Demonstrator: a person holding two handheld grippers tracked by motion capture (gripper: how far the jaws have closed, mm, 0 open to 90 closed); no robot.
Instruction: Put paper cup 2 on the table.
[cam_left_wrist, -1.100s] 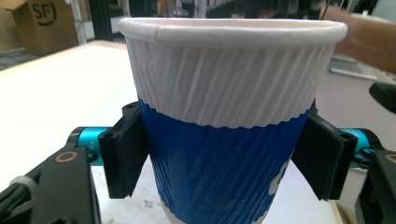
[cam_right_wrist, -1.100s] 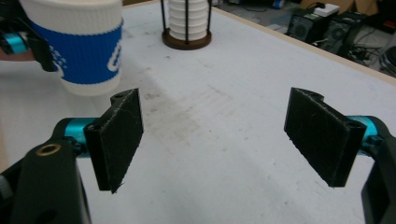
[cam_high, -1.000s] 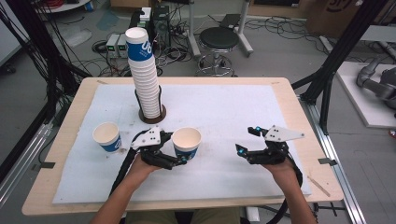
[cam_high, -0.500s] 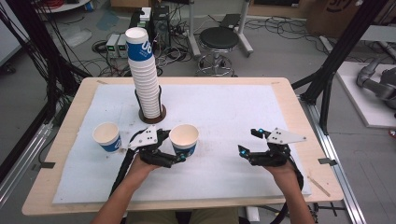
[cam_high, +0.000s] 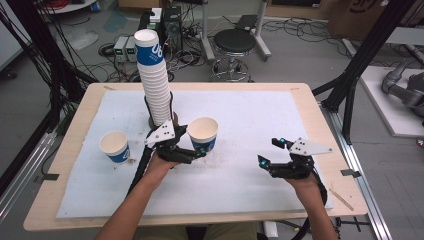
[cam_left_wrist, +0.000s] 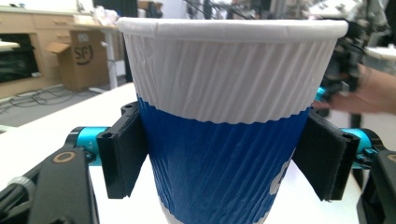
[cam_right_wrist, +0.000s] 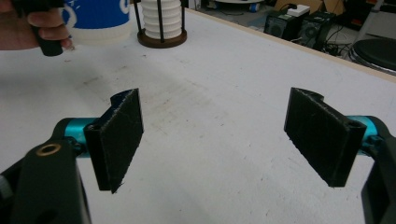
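Loose cup: we see it upright near the table's left edge, well apart from the rest; we judge it was set down there as one finished placement.
Cup stack: it rises from its holder toward the table's far-left part, a rod on either side keeping the tall column from toppling.
Left gripper: just in front of the stack, it brackets the held cup low on the blue band, where the wall is narrow. Its jaws have just been opening; in the left gripper view the left pad lies against the held cup while a sliver of gap shows at the right pad, so we read it as letting go.
Held cup: upright and mouth up, around the table's middle, seemingly resting on the white mat.
Right gripper: it waits near the table's front-right part with jaws wide and nothing between them, kept clear, we judge, so it does not crowd the release.
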